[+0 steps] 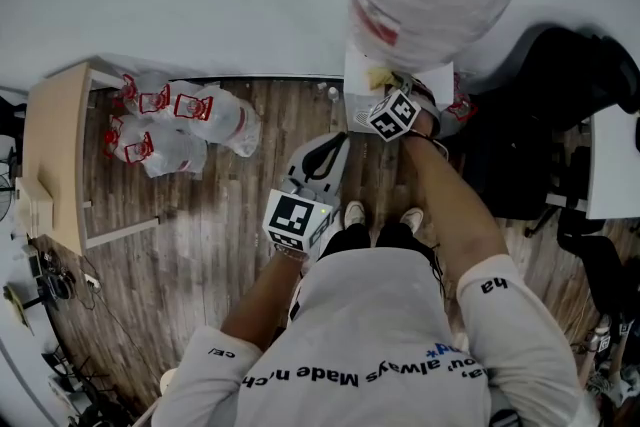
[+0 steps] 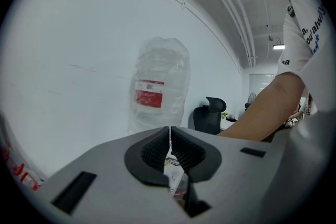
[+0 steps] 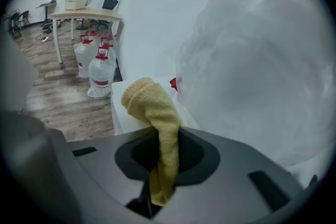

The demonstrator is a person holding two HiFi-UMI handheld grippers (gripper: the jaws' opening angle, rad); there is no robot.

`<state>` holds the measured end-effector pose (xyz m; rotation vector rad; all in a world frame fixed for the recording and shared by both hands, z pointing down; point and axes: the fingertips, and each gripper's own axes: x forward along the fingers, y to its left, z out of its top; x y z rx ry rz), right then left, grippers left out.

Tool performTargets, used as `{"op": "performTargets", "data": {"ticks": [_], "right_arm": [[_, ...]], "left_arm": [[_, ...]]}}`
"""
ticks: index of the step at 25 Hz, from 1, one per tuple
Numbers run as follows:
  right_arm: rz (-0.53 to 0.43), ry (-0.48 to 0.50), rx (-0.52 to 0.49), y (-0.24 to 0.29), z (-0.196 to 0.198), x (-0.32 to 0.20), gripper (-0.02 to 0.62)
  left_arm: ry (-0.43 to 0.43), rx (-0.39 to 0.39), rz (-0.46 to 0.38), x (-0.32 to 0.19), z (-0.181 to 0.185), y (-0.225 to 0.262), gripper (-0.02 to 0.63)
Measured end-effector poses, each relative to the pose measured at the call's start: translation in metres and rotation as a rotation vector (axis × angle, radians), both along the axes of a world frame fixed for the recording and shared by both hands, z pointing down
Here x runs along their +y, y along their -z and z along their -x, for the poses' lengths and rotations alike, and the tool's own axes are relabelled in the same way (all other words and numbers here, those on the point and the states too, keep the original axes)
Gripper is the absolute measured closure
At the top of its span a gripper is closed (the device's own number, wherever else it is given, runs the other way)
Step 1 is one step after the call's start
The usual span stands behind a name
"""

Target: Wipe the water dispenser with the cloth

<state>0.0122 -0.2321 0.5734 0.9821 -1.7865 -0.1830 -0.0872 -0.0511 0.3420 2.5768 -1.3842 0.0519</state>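
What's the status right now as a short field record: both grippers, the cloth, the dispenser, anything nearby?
left gripper: jaws together, nothing between them, held short of the dispenser
right gripper: shut on the cloth, up beside the water bottle
cloth: yellow, bunched end sticking out past the jaws; contact with the dispenser cannot be told
water dispenser: white, against the wall, bottle on top
nearby: spare water jugs on the floor by a wooden table
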Motion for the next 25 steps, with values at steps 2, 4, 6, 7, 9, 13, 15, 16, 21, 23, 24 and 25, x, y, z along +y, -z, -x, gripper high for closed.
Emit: {"op": "performTargets", "data": {"ticks": [2,4,6,7,9,13,15,16,21,23,24,25], "right_arm": [[0.01,0.013,0.016,-0.002,0.001,0.001,0.535],[0.008,0.026,0.028,-0.002,0.001,0.002,0.535],[0.015,0.03,0.027,-0.004,0.001,0.005,0.538],[0.02,0.029,0.022,-0.005,0.001,0.006,0.541],[0.029,0.021,0.008,-0.005,0.001,0.009,0.543],[0.052,0.018,-0.002,-0.008,0.002,0.013,0.546],[0.06,0.02,-0.002,-0.01,0.003,0.016,0.548],[0.06,0.018,-0.003,-0.01,0.002,0.018,0.548],[0.075,0.015,-0.009,-0.011,0.002,0.026,0.548],[0.073,0.019,-0.008,-0.008,0.003,0.028,0.548],[0.067,0.021,-0.005,-0.005,0.003,0.029,0.548],[0.064,0.023,-0.003,-0.005,0.002,0.03,0.548]], "left_arm": [[0.0,0.0,0.001,0.001,0.0,-0.001,0.578],[-0.001,0.004,0.0,0.002,-0.001,0.0,0.578],[-0.003,0.01,-0.002,0.004,-0.004,0.001,0.578],[-0.004,0.012,-0.003,0.005,-0.005,0.002,0.578],[-0.005,0.013,-0.004,0.007,-0.006,0.003,0.578],[-0.003,0.014,0.002,0.011,-0.004,0.0,0.578],[-0.003,0.013,0.003,0.014,-0.004,-0.001,0.578],[-0.003,0.012,0.002,0.015,-0.003,0.0,0.578],[0.0,0.012,0.002,0.018,-0.001,-0.001,0.578],[-0.001,0.012,0.0,0.019,-0.001,0.0,0.578],[-0.001,0.013,0.0,0.019,-0.001,0.001,0.578],[-0.002,0.014,-0.001,0.019,-0.001,0.001,0.578]]}}
